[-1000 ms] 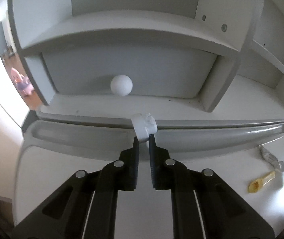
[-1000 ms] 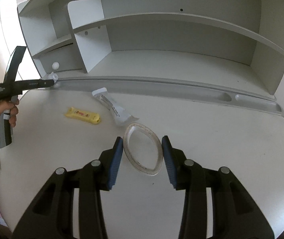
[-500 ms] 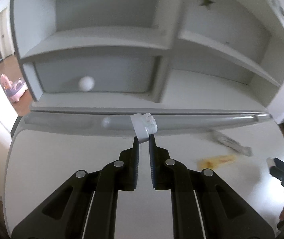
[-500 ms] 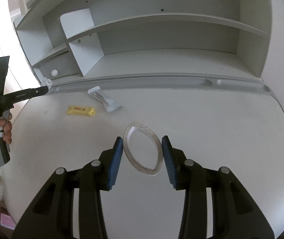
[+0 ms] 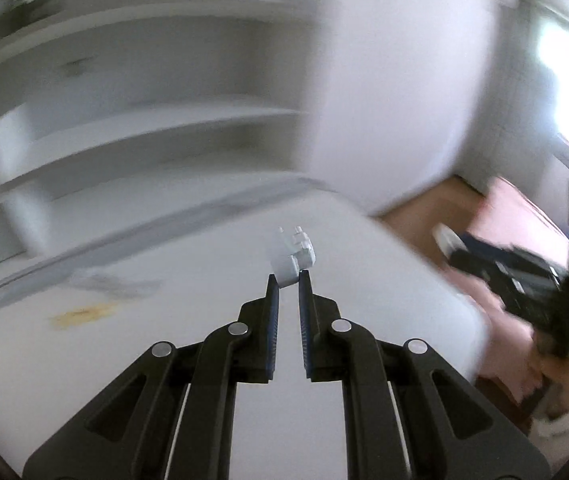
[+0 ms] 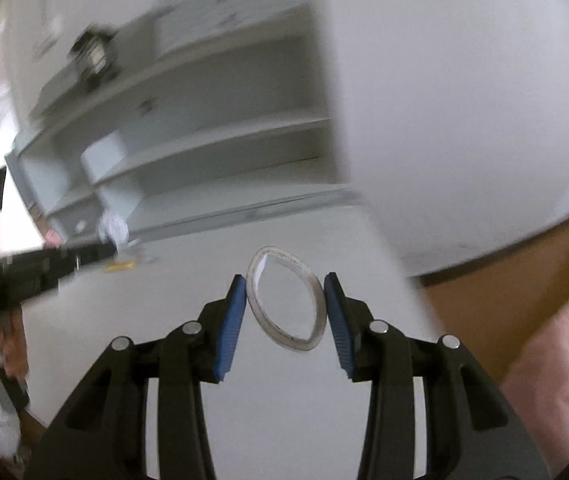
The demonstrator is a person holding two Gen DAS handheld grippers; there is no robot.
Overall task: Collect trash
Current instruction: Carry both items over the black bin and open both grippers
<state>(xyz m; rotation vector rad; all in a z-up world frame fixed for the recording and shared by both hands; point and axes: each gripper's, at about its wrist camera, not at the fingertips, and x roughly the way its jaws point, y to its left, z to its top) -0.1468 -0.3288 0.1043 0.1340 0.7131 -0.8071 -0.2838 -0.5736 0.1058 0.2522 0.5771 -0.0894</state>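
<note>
My left gripper [image 5: 287,280] is shut on a small crumpled white scrap [image 5: 292,258] and holds it above the white desk [image 5: 164,360]. My right gripper [image 6: 284,284] is shut on a squashed white tape ring [image 6: 284,306], held in the air over the desk's right end. A yellow wrapper [image 5: 80,315] and a white plastic wrapper [image 5: 116,285] lie on the desk, blurred. In the right wrist view the left gripper [image 6: 112,246] shows at the left with its scrap [image 6: 114,230], and the yellow wrapper [image 6: 121,266] lies beyond it.
A white shelf unit [image 5: 144,140] stands at the back of the desk. The desk's right edge [image 5: 424,264] drops to a brown wooden floor [image 6: 504,280]. A pink surface [image 6: 556,360] lies at the lower right. A white wall [image 6: 464,100] is behind.
Both grippers have swung quickly to the right with their loads. The shelves have slid to the left of both views, and the desk's right edge and the floor have come into view.
</note>
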